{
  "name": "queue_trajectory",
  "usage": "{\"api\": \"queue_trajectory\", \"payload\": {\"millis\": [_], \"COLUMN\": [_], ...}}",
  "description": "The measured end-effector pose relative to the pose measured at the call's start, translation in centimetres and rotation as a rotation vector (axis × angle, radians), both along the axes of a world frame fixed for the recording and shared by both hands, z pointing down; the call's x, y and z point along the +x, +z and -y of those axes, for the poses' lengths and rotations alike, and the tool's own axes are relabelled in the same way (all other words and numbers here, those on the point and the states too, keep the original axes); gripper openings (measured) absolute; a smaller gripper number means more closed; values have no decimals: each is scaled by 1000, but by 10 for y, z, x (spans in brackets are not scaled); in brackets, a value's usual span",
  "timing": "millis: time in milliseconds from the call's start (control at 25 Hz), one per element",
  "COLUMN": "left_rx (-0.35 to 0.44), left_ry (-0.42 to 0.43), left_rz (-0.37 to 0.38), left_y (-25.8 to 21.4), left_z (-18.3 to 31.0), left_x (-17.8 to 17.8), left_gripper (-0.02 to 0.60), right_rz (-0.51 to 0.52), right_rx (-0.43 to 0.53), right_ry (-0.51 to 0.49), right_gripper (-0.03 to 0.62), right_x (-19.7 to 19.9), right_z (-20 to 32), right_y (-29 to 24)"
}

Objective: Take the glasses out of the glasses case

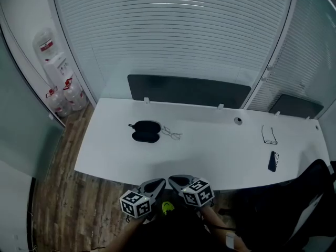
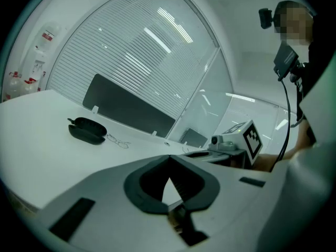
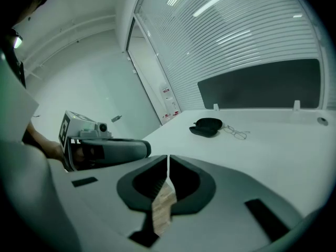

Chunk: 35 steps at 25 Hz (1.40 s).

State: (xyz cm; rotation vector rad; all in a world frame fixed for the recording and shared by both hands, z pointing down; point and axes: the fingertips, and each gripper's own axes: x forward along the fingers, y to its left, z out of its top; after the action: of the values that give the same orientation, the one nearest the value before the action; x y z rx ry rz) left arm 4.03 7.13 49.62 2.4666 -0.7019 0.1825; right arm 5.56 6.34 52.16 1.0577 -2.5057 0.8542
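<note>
Glasses (image 1: 172, 134) well beyond left gripper (image 1: 159, 182).

A case (image 1: 145, 131) is laid on the left part of a desk (image 1: 210, 159), with glasses (image 1: 171, 133) set just right of it, outside it. A second pair (image 1: 269, 135) is placed well apart on the right part, with a phone (image 1: 273, 161) laid just before it. A panel (image 1: 189, 91) is mounted behind the desk. Bottles (image 1: 65, 101) are stood on the floor (image 1: 58, 193) to the left. The left gripper (image 1: 159, 182) and right gripper (image 1: 174, 180) are held side by side before the near edge
</note>
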Motion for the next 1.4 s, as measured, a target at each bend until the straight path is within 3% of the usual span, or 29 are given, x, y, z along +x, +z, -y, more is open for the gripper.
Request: {"api": "queue_trajectory", "payload": {"millis": [680, 1400], "left_rx": [58, -25], "left_ry": [10, 64], "left_rz": [-16, -57], "left_y": [-13, 11], "left_z": [-79, -180], "left_x": [-65, -94], "left_gripper": [11, 11], "right_rz": [-7, -18], "right_rx": [33, -32], "right_ry": [15, 67], "right_gripper": [26, 25], "right_x": [-64, -97], "right_z": [-84, -197], "right_y": [-10, 14]}}
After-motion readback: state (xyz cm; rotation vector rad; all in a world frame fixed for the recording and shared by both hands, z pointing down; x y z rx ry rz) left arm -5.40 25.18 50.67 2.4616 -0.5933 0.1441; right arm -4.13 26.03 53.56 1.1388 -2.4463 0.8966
